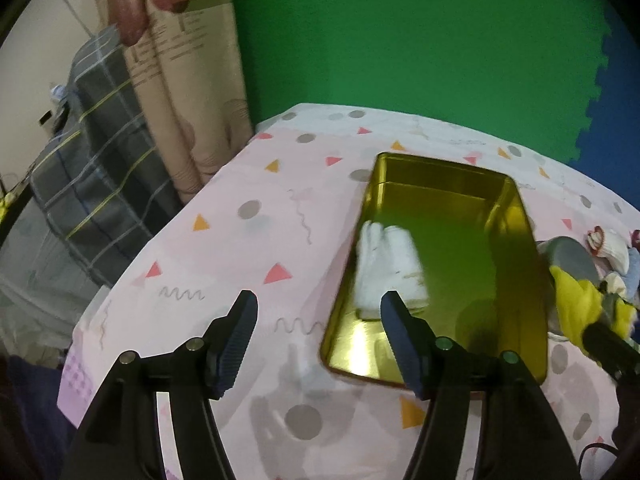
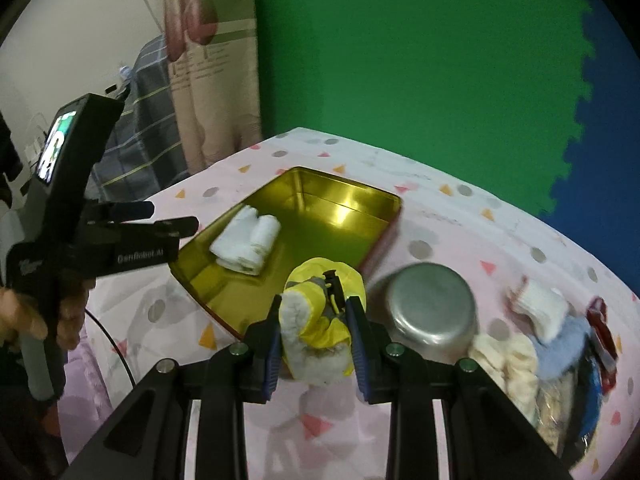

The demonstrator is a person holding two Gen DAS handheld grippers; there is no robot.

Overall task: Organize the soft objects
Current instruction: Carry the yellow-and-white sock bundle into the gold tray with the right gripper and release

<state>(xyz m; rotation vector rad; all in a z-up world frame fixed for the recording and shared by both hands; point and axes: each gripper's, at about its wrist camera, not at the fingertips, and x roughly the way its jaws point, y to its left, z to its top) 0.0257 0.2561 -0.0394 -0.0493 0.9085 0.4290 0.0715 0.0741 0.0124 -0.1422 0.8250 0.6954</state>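
Observation:
A gold tin box (image 1: pixel 516 216) (image 2: pixel 384 196) lies open on the pink patterned cloth. A folded white cloth (image 1: pixel 390 270) (image 2: pixel 248 246) rests inside it at the near-left end. My left gripper (image 1: pixel 316 306) hangs open above the cloth's near side, nothing between its fingers; it also shows at the left of the right wrist view (image 2: pixel 160 220). My right gripper (image 2: pixel 314 310) is shut on a yellow fleece-lined garment (image 2: pixel 316 320) (image 1: pixel 580 304), held above the box's near edge.
An upturned steel bowl (image 2: pixel 432 308) (image 1: pixel 572 258) stands right of the box. Beyond it lies a heap of soft items: cream (image 2: pixel 508 364), white (image 2: pixel 540 308) and blue (image 2: pixel 564 344) cloths. A person's hand (image 2: pixel 36 316) holds the left gripper. The table edge drops off left.

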